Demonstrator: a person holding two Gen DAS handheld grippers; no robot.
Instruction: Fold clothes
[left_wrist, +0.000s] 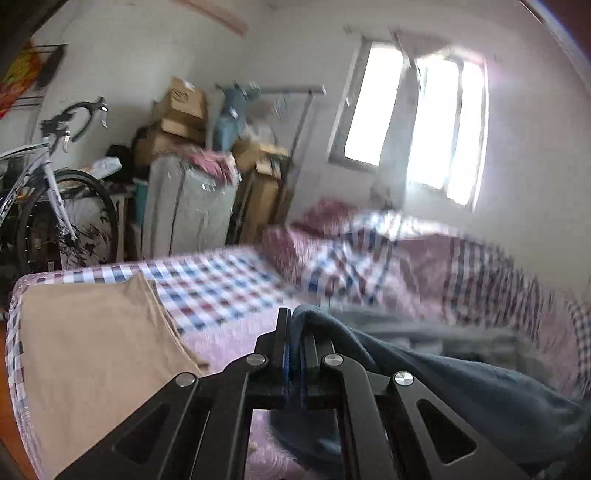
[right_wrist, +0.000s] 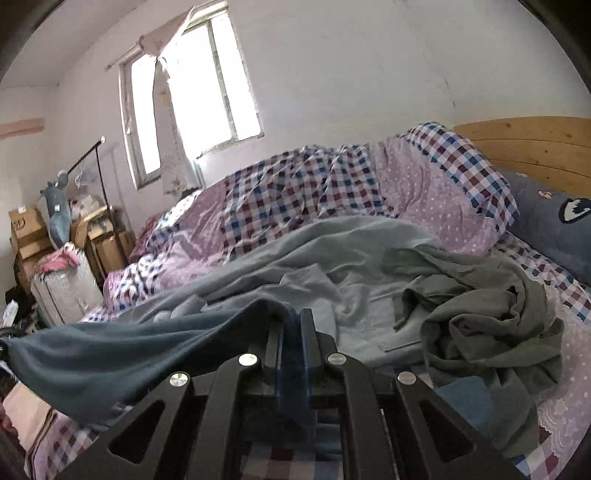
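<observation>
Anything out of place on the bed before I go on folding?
The green garment lies crumpled on the bed, right of the blue garment. The tan garment lies flat. The curtain looks torn.

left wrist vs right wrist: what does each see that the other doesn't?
Left wrist only: bicycle, tan garment lying flat on the bed corner.
Right wrist only: wooden headboard, grey-green garment crumpled on the bed, dark pillow.
Both: window, checked bedding, cardboard boxes, and the blue garment, pinched by left tongs and right tongs.
</observation>
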